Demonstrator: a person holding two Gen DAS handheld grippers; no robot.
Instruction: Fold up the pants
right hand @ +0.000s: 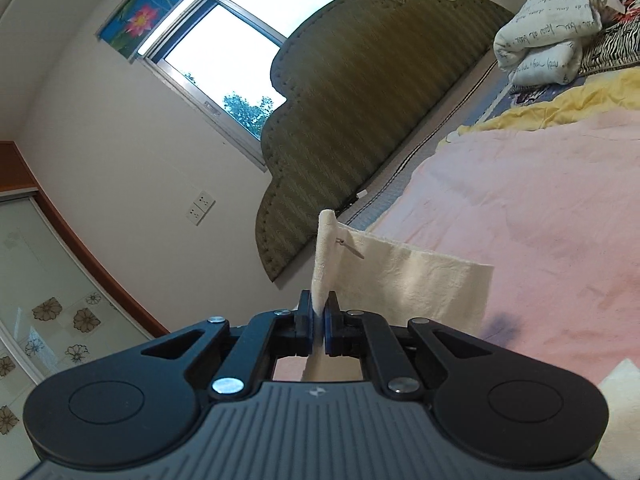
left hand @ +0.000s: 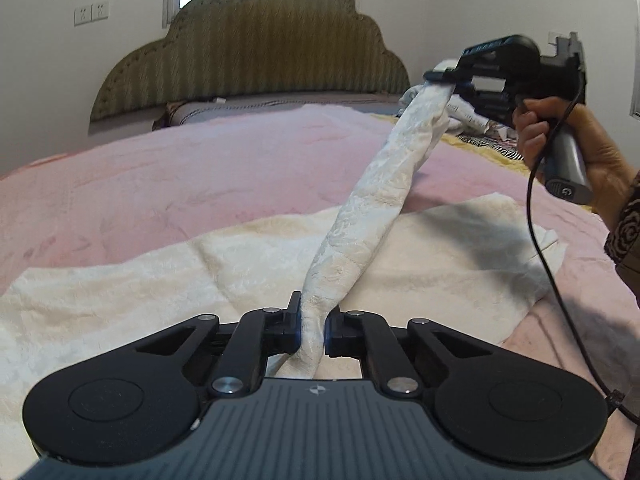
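Note:
The cream-white pants [left hand: 248, 264] lie spread on the pink bed cover, with one edge pulled up into a taut band [left hand: 376, 192]. My left gripper [left hand: 312, 332] is shut on the near end of that band, low over the bed. My right gripper [left hand: 444, 74], held by a hand [left hand: 568, 144], is raised at the right and shut on the far end. In the right wrist view the right gripper [right hand: 318, 322] pinches a cream corner of the pants [right hand: 400, 276], which stands up and hangs to the right. A small tag hangs at that corner.
The pink bed cover [left hand: 160, 168] fills the bed, with a green scalloped headboard [left hand: 256, 44] and a window [right hand: 236, 44] behind. Folded printed bedding [right hand: 552, 36] and a yellow blanket [right hand: 560, 104] lie near the headboard at the right. A black cable [left hand: 540, 248] hangs from the right gripper.

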